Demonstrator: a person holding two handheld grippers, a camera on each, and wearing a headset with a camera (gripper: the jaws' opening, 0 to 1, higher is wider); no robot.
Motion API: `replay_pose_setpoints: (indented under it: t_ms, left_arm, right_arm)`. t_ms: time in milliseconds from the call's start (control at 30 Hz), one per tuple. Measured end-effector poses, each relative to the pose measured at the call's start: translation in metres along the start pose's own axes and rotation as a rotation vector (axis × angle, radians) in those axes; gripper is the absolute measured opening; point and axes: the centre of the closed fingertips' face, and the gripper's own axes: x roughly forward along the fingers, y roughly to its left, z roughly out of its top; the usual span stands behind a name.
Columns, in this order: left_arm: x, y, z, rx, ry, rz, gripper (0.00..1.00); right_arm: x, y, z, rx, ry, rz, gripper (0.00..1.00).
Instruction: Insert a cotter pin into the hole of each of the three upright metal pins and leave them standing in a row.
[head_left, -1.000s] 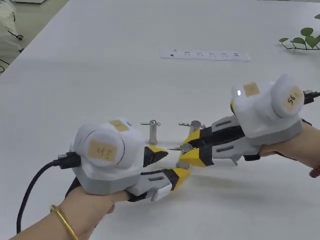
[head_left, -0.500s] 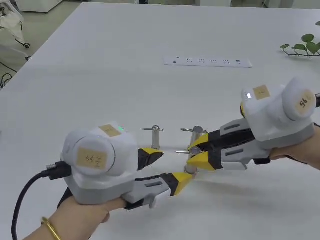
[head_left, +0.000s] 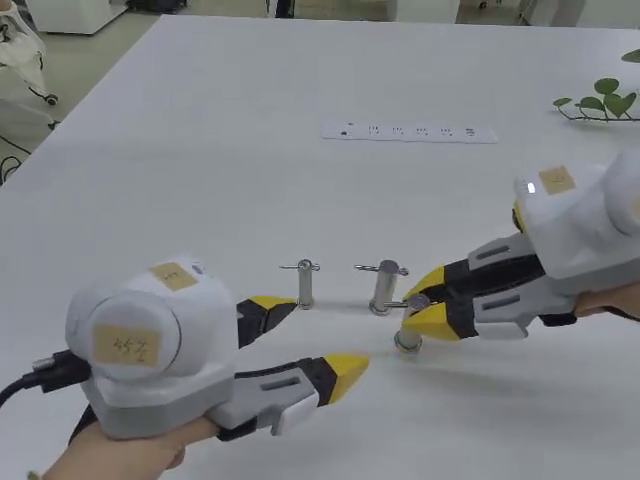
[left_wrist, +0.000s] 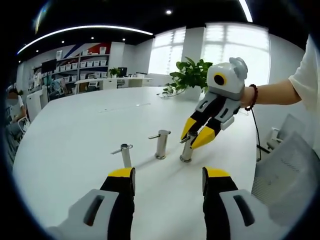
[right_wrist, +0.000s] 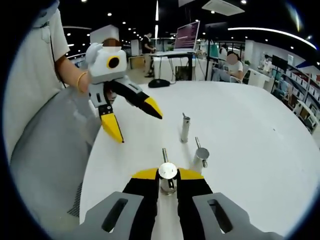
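Step in hand, by my read: seating last cotter pin, then lining up third pin. Right gripper jaws pinched on third pin's head (looks clamped, gap tiny), pin centred between tips at 12 o'clock in right gripper view. Keep pin vertical, push cotter straight through hole, no twist. Third pin stands at 5 o'clock from middle pin, off line with far pin; needs nudge into row. Left gripper jaws wide apart, empty, at 7 o'clock of row, well clear.
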Motion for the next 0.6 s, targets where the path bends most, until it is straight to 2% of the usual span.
replay_pose_setpoints:
  t_ms: [267,600]
  left_arm:
    - [-0.007,0.003,0.005,0.037,-0.013,0.006,0.62]
    - [-0.013,0.009,0.008,0.036,-0.028,0.030,0.67]
  right_arm:
    - [-0.013,-0.011,-0.010,0.001,0.019,-0.018,0.14]
    - [-0.025,-0.027,-0.021,0.012,0.037,-0.042,0.14]
